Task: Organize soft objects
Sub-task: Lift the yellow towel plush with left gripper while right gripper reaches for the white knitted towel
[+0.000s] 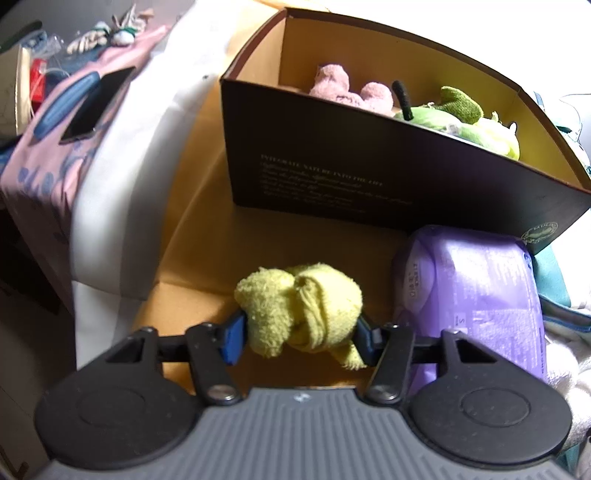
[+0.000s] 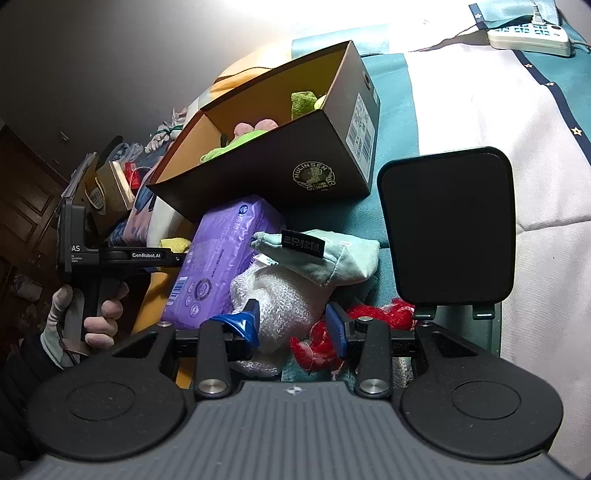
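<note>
My left gripper [image 1: 301,332] is shut on a knotted yellow towel [image 1: 299,314], held low in front of the dark cardboard box [image 1: 332,177]. The box holds a pink plush [image 1: 347,90] and a green plush [image 1: 458,114]. In the right wrist view, my right gripper [image 2: 295,325] is open, its fingers either side of a white fluffy cloth [image 2: 280,291], with a red fuzzy item [image 2: 321,339] by the right finger. The box [image 2: 295,162] stands beyond. The left gripper's body [image 2: 110,254] shows at the left, its fingertips hidden.
A purple plastic pack [image 1: 476,291] lies right of the yellow towel, also in the right wrist view [image 2: 225,254]. A mint cloth pouch [image 2: 325,258], a black pad [image 2: 447,225] and a white power strip [image 2: 528,35] lie on the bed. A phone [image 1: 99,103] lies on pink fabric at left.
</note>
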`<state>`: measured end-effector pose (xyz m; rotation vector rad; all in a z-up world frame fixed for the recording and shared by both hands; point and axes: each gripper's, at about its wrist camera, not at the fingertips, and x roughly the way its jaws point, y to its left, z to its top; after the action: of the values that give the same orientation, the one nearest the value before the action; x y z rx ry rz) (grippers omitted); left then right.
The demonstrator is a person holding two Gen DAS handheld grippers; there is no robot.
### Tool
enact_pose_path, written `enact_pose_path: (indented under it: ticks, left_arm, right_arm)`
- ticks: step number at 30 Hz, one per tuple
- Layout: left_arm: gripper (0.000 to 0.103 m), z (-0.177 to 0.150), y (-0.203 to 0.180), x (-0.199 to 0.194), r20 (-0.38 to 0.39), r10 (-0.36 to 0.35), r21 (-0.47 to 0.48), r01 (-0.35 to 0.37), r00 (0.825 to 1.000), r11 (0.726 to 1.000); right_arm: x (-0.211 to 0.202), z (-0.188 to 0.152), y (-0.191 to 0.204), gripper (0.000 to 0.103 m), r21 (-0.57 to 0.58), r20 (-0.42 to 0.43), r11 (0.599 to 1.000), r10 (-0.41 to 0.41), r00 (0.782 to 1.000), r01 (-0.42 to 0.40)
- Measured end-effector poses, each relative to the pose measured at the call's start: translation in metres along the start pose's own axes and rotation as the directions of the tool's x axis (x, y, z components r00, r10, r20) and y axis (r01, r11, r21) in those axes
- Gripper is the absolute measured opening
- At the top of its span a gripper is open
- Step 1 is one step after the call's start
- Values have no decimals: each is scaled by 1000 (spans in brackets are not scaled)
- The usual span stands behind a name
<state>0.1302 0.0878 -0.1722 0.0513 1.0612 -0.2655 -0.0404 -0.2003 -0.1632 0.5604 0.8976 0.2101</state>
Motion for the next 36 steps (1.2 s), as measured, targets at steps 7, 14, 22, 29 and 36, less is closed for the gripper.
enact_pose_path:
  ticks: [7,14,22,29,36]
  left_arm:
    - [48,-6,-5,-18,55,4,54,-7,998,999]
    - [48,-11,-7,-55,148,-22,103,7,989,995]
    - [48,-6,-8,-100,236,-110,153,75,965,985]
    - [48,-7,-4,-110,246,-150,193,104,958,976]
    - [48,-9,5,-104,218,-170,208,124,961,970]
  right_arm:
    - [-1,-4,8,23,-3,11,999,-39,999,39]
    - [-1,-13,21,23,33,33,996,-78,996,77]
    - [17,-11,33,24,108,49,983,-152,987,146]
    - [47,-13,56,29,53,52,972,-232,971,229]
    - [61,-19,60,27,25,68,952,-307,949,306]
